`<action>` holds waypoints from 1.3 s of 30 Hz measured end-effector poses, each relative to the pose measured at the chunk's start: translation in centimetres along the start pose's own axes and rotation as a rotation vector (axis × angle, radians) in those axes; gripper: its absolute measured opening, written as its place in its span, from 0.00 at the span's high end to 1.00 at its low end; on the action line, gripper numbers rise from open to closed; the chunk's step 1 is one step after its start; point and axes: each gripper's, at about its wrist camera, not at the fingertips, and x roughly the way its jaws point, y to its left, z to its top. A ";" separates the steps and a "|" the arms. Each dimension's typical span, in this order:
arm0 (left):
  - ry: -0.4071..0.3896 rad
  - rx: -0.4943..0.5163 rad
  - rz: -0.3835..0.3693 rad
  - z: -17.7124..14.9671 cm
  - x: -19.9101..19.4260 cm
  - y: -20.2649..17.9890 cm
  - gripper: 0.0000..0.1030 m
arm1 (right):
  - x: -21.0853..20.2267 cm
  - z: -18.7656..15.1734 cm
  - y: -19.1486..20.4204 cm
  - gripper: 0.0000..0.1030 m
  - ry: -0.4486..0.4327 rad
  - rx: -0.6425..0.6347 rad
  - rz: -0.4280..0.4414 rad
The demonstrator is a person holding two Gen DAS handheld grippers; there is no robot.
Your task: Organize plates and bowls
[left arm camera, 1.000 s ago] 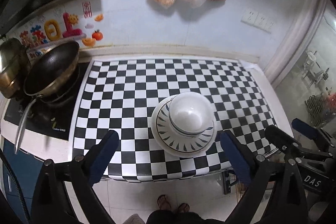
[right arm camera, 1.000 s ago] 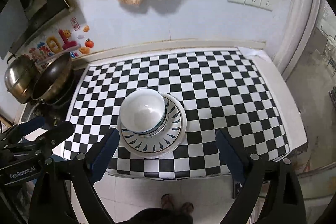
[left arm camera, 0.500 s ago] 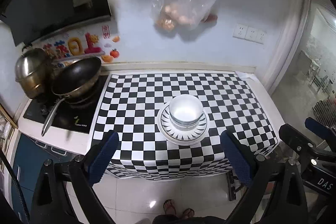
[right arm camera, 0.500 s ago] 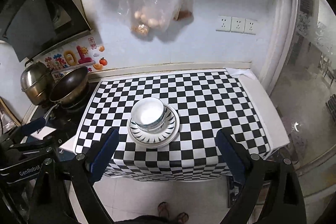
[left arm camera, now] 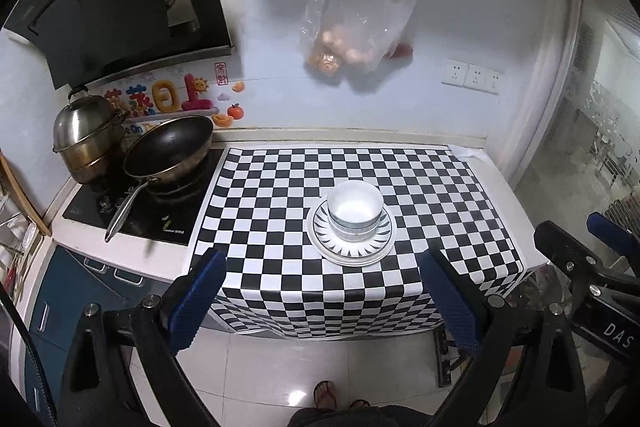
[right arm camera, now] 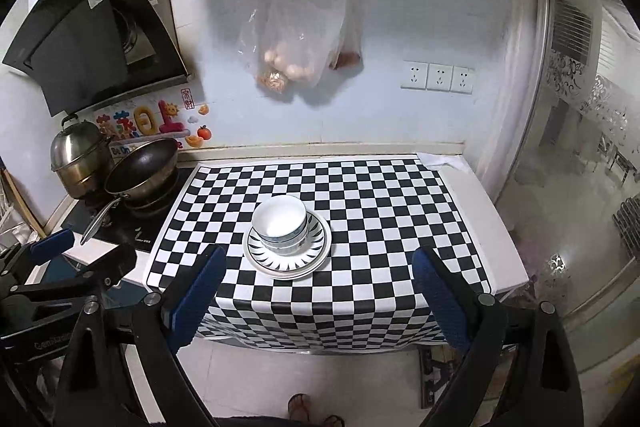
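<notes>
White bowls [left arm camera: 354,209] [right arm camera: 281,224] are nested in a stack on top of stacked plates [left arm camera: 376,245] [right arm camera: 316,251] with a dark petal pattern, on the checkered counter [left arm camera: 280,211] [right arm camera: 384,211]. My left gripper [left arm camera: 320,301] is open and empty, held back from the counter's front edge, above the floor. My right gripper [right arm camera: 316,301] is also open and empty, held back the same way. The right gripper also shows at the right edge of the left wrist view [left arm camera: 580,259]; the left gripper shows at the left edge of the right wrist view [right arm camera: 84,259].
A black wok [left arm camera: 168,151] and a steel pot [left arm camera: 86,139] sit on the cooktop at the left. A plastic bag of food [left arm camera: 356,35] hangs on the back wall. Wall sockets [right arm camera: 438,77] are at the right. A glass door [right arm camera: 580,167] stands right of the counter.
Both grippers have pulled up and back from the counter, so the bowl and plate stack looks smaller and farther. Both stay open and empty. The stack has not moved.
</notes>
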 end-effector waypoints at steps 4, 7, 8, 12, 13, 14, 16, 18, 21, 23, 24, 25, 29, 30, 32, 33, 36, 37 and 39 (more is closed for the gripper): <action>-0.002 -0.012 0.004 -0.2 -0.6 0.2 0.04 | -0.2 0.0 -0.2 0.06 -0.002 -0.004 0.003; -0.002 -0.015 0.001 -0.3 -0.7 0.3 0.04 | -0.3 0.0 -0.3 0.06 -0.002 -0.006 -0.001; 0.000 -0.018 -0.001 -0.4 -0.8 0.3 0.04 | -0.4 0.0 -0.4 0.06 -0.001 -0.006 -0.002; 0.002 -0.023 -0.004 -0.5 -0.9 0.2 0.04 | -0.5 0.1 -0.9 0.06 -0.002 -0.008 -0.008; 0.001 -0.021 -0.004 -0.5 -0.9 0.2 0.04 | -0.6 0.0 -1.0 0.06 -0.002 -0.008 -0.009; 0.000 -0.023 -0.002 -0.6 -1.0 0.1 0.04 | -0.6 0.0 -1.1 0.06 -0.003 -0.009 -0.008; 0.000 -0.022 -0.003 -0.6 -1.0 0.0 0.04 | -0.6 0.0 -1.2 0.06 -0.001 -0.011 -0.007; 0.002 -0.022 -0.003 -0.6 -1.0 0.0 0.04 | -0.5 -0.1 -1.4 0.06 0.003 -0.013 -0.007; 0.004 -0.023 -0.003 -0.7 -1.0 0.0 0.04 | -0.7 -0.3 -1.5 0.06 0.006 -0.014 -0.006; 0.006 -0.024 -0.002 -1.0 -1.3 -0.2 0.04 | -0.8 -0.4 -1.6 0.06 0.005 -0.015 -0.005; 0.006 -0.024 -0.001 -1.1 -1.5 -0.3 0.04 | -0.9 -0.4 -1.6 0.06 0.004 -0.015 -0.006; 0.006 -0.024 0.000 -1.2 -1.5 -0.4 0.04 | -0.8 -0.4 -1.6 0.06 0.004 -0.014 -0.006; 0.006 -0.028 0.002 -1.3 -1.7 -0.5 0.04 | -1.1 -0.6 -1.6 0.06 0.002 -0.010 -0.010; 0.006 -0.029 0.001 -1.3 -1.7 -0.5 0.04 | -1.1 -0.7 -1.7 0.06 0.005 -0.007 -0.008; 0.008 -0.034 0.000 -1.6 -2.1 -0.5 0.04 | -1.3 -0.8 -1.5 0.06 0.007 -0.009 -0.007; 0.008 -0.034 -0.001 -1.7 -2.3 -0.5 0.04 | -1.3 -0.9 -1.4 0.06 0.009 -0.010 -0.006; 0.006 -0.033 0.000 -1.9 -2.6 -0.5 0.04 | -1.7 -1.2 -1.3 0.06 0.010 -0.014 -0.004; 0.007 -0.034 -0.001 -1.9 -2.6 -0.5 0.04 | -1.8 -1.3 -1.2 0.06 0.008 -0.015 -0.005; 0.007 -0.035 0.000 -2.0 -2.6 -0.6 0.04 | -2.1 -1.4 -1.2 0.06 0.004 -0.016 -0.008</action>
